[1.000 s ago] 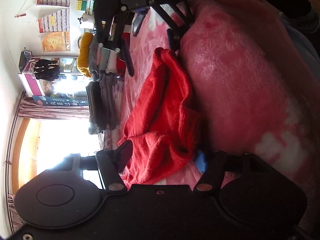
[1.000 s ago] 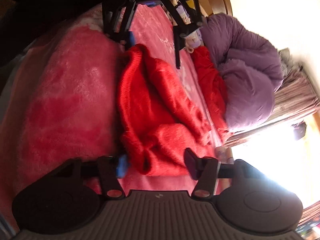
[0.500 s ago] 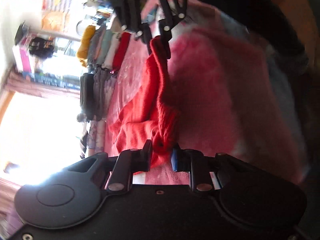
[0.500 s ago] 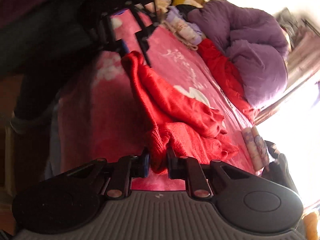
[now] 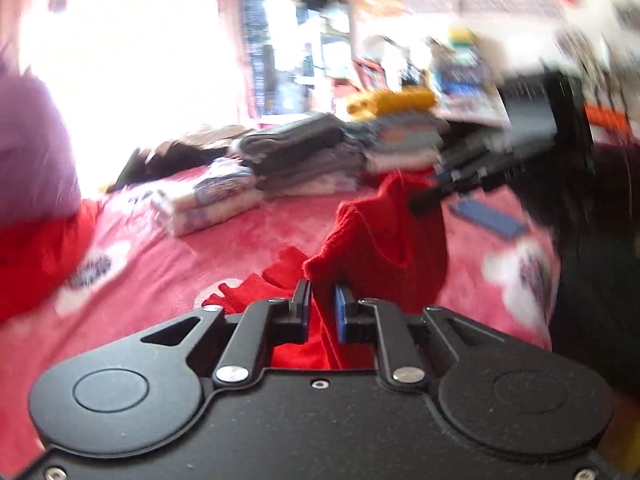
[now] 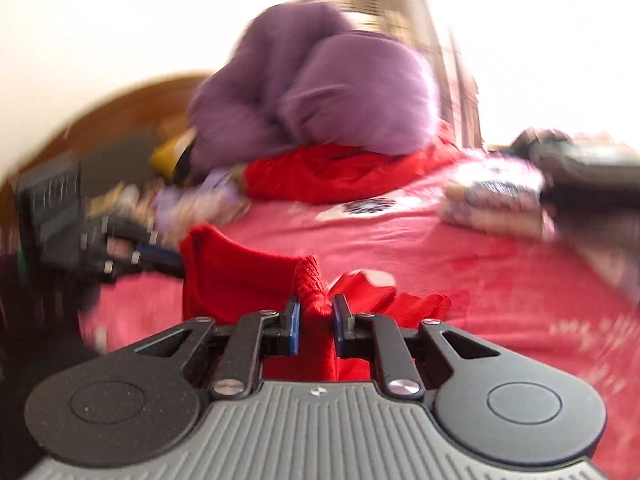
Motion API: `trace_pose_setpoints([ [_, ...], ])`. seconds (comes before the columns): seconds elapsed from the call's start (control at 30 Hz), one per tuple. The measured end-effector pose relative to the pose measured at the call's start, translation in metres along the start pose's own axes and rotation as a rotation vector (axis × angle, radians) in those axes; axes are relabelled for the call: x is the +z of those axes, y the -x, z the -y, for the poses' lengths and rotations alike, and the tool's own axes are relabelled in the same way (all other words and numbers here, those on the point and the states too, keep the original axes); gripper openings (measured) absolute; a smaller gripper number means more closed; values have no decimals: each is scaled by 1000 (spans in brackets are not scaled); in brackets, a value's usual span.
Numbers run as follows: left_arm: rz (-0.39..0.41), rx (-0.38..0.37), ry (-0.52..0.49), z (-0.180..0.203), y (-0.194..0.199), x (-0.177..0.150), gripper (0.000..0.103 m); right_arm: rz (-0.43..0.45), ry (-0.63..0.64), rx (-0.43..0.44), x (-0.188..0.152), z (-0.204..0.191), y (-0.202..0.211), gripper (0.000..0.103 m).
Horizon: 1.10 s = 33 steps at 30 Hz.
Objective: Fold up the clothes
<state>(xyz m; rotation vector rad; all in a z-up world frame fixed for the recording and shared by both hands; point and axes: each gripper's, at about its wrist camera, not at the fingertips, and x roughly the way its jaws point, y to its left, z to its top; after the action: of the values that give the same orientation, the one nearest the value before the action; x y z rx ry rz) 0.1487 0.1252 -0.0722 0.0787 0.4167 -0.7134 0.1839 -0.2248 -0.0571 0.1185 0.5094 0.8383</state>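
**Red knit pinched at both ends above the bed**

Left wrist view: the left hand-held gripper (image 5: 321, 307) is clamped on a fold of the red knitted garment (image 5: 384, 240), its blue-padded fingers (image 5: 341, 312) pressed against the cloth on either side. From there the knit rises toward one o'clock, where the right hand-held gripper (image 5: 434, 192) pinches its far end. Loose parts of the garment trail onto the pink fleece bed cover (image 5: 240, 248) at about ten o'clock from the near grip. Behind, around twelve o'clock, stand stacks of folded grey and pale clothes (image 5: 304, 160) with a mustard-yellow piece (image 5: 394, 101) on top. The background is motion-blurred.

Right wrist view: the right hand-held gripper (image 6: 315, 322) is closed on a bunched ridge of the same garment (image 6: 236, 280), which stretches toward ten o'clock to the left hand-held gripper (image 6: 160, 258). At twelve o'clock a purple padded quilt (image 6: 332, 96) lies heaped on a second red cloth (image 6: 340, 172) on the bed cover (image 6: 480, 280).
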Motion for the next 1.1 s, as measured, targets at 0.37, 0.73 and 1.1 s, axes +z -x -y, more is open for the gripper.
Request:
trace_pose_setpoints([
  [0.37, -16, 65, 624, -87, -77, -39, 7, 33, -564, -37, -33, 116, -91, 42],
  [0.73, 1, -78, 925, -75, -52, -71, 60, 37, -550, 1, -70, 91, -58, 66],
  [1.1, 221, 46, 546, -59, -55, -37, 6, 220, -230, -42, -29, 70, -69, 11],
])
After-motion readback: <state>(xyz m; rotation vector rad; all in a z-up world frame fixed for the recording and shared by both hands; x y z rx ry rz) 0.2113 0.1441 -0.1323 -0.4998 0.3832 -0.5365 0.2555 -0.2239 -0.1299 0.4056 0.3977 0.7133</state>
